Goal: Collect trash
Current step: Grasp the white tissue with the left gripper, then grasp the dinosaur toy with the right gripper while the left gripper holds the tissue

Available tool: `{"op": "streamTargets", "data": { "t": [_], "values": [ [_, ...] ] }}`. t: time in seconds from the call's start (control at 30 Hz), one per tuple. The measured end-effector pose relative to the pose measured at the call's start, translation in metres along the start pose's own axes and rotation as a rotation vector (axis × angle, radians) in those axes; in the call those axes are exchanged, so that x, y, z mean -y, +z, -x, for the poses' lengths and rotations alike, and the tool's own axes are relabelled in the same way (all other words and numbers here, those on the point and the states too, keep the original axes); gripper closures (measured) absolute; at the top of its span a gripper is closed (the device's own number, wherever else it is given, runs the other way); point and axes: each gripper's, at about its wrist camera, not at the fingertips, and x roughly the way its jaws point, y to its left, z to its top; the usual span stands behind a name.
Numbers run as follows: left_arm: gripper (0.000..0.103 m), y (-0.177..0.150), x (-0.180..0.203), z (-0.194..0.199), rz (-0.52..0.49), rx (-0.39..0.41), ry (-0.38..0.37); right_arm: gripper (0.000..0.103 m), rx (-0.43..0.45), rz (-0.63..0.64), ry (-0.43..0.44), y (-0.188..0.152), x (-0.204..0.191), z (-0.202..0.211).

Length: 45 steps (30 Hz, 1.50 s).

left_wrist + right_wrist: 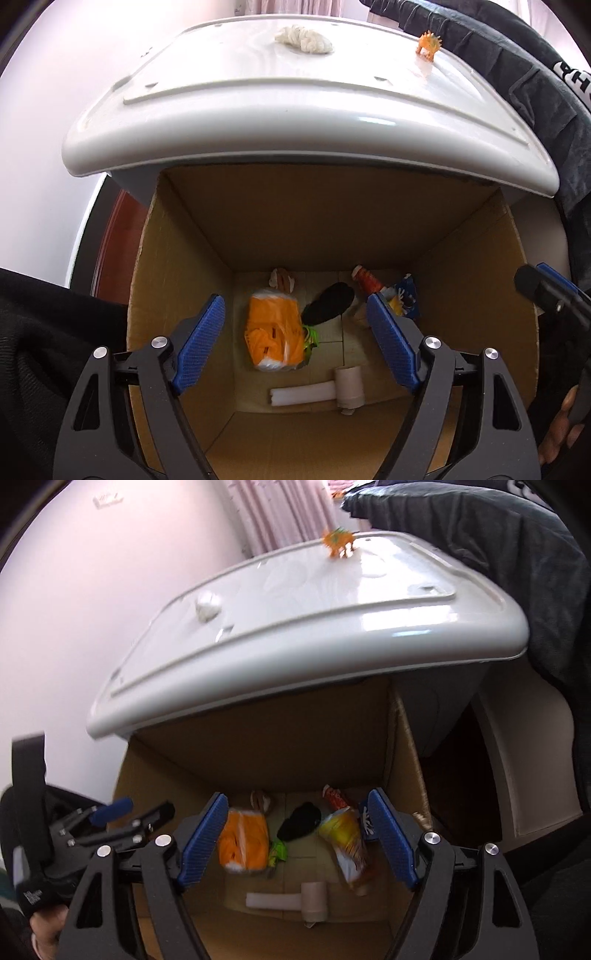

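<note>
left wrist view, step in hand: looks to me like you're at the drop/reset point over the cardboard box (184,258), with more trash waiting up on the worktop (258,92). So lift clear of the box rim before you swing over, don't drag a claw along the worktop edge.

left wrist view, left claw: the left claw (295,339) is spread wide with nothing between the blue pads, hanging right over the box mouth.

left wrist view, what's in the box: orange bag (273,328), black sock-like thing (328,302), a white tube (303,393) beside a paper roll (349,386), snack wrappers at the far right corner. All well below the claw on the box floor.

left wrist view, what's left: crumpled white tissue (304,38) and a little orange toy (428,42) sit on the worktop, well apart from the left claw, up and beyond it. Tissue is the closer, more central target for this side.

right wrist view, right claw: the right claw (295,836) is also released and empty, over the same box. Picture's a bit blurry.

right wrist view, targets: the tissue (207,605) is on the near left part of the worktop, the toy (338,541) near the far edge. Both are above and ahead of the claw, nowhere near touching.

right wrist view, tip: come at the tissue from straight above and pinch across the middle, it's soft and will squash. Whether the toy counts as trash, I can't tell.
</note>
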Motion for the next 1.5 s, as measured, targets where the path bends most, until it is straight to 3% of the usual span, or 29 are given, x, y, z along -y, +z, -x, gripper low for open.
{"op": "streamTargets", "data": {
  "t": [0.2, 0.33, 0.47, 0.57, 0.67, 0.87, 0.93, 1.0, 1.03, 1.27, 1.5],
  "values": [
    [0.026, 0.012, 0.001, 0.014, -0.003, 0.033, -0.038, 0.026, 0.06, -0.003, -0.004, 0.023, 0.005, 0.015],
    [0.026, 0.043, 0.001, 0.023, 0.027, 0.062, -0.062, 0.026, 0.136, 0.005, -0.028, 0.044, 0.008, 0.024],
    [0.026, 0.098, -0.005, 0.021, 0.097, 0.112, -0.067, 0.025, 0.213, -0.034, -0.054, 0.051, 0.02, 0.031],
    [0.026, 0.151, -0.002, 0.007, 0.144, 0.133, -0.061, 0.024, 0.199, -0.078, -0.039, 0.052, 0.03, 0.028],
    [0.026, 0.199, 0.003, -0.016, 0.158, 0.144, 0.002, 0.024, 0.182, -0.114, -0.019, 0.054, 0.038, 0.025],
    [0.026, 0.258, 0.008, -0.073, 0.223, 0.064, 0.059, 0.023, 0.179, -0.191, 0.012, 0.053, 0.052, 0.026],
    [0.029, 0.264, 0.007, -0.089, 0.225, 0.03, 0.076, 0.023, 0.168, -0.208, 0.021, 0.053, 0.055, 0.024],
    [0.047, 0.266, 0.015, -0.091, 0.171, 0.072, 0.131, 0.023, 0.159, -0.22, 0.029, 0.052, 0.057, 0.022],
    [0.073, 0.267, 0.017, -0.091, 0.141, 0.084, 0.154, 0.023, 0.158, -0.222, 0.033, 0.052, 0.058, 0.021],
    [0.073, 0.251, 0.005, -0.07, 0.088, 0.098, 0.046, 0.023, 0.153, -0.209, 0.016, 0.052, 0.055, 0.02],
    [0.073, 0.198, 0.019, 0.031, -0.113, 0.209, -0.041, 0.023, 0.152, -0.155, 0.02, 0.072, 0.042, 0.021]
  ]
}}
